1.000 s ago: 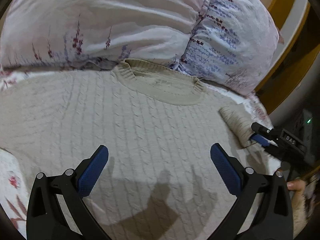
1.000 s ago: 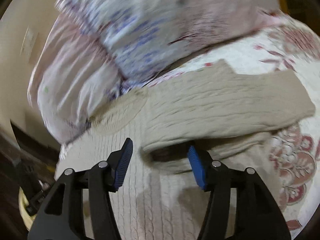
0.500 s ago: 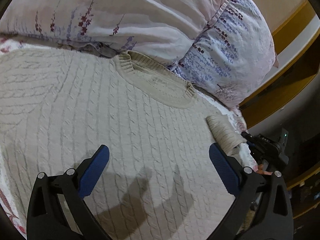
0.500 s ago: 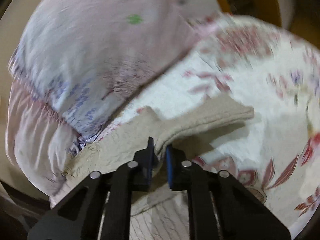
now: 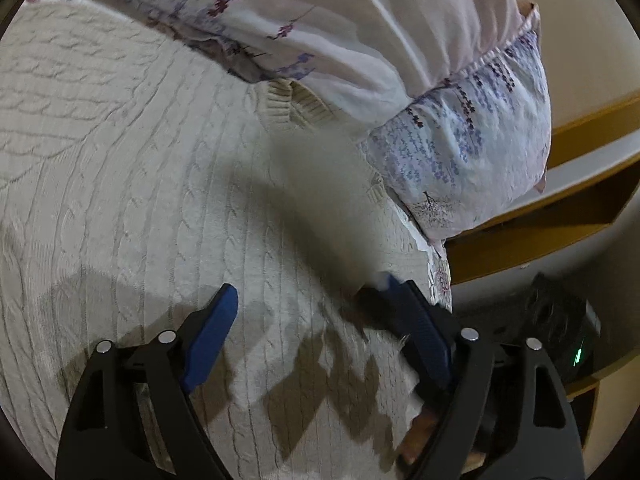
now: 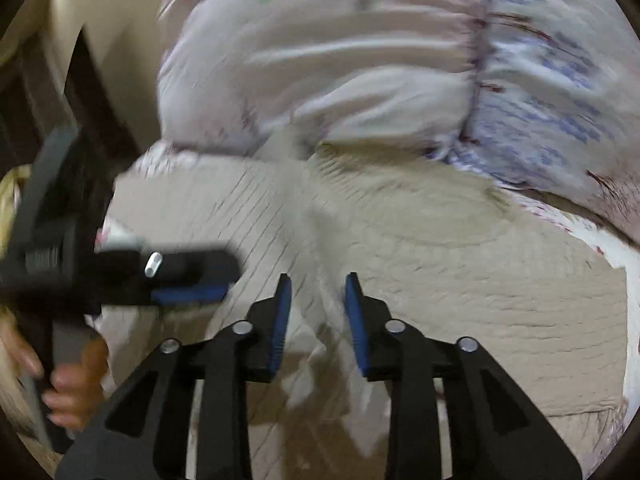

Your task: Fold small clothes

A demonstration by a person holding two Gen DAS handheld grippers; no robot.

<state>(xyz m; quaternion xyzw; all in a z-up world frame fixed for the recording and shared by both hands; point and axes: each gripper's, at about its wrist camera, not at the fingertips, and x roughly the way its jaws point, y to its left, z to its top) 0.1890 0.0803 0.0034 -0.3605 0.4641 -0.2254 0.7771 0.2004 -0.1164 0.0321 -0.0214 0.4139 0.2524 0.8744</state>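
A beige cable-knit sweater lies flat on the bed, its ribbed collar against the pillows. It also fills the right wrist view, blurred. My left gripper is open just above the sweater's right part, its jaws wide apart. A blurred strip of the sweater, a sleeve, crosses above it. My right gripper has its jaws partly apart with a raised fold of the sweater between them. The left gripper shows at the left of the right wrist view.
Two floral pillows lie behind the collar; they also show in the right wrist view. The bed's edge and wooden furniture are at the right. A hand grips the left tool's handle.
My right gripper shut on the sleeve, carried it across over the sweater's body, and its jaws have parted. My left gripper moved toward the sweater's right edge and stayed open.
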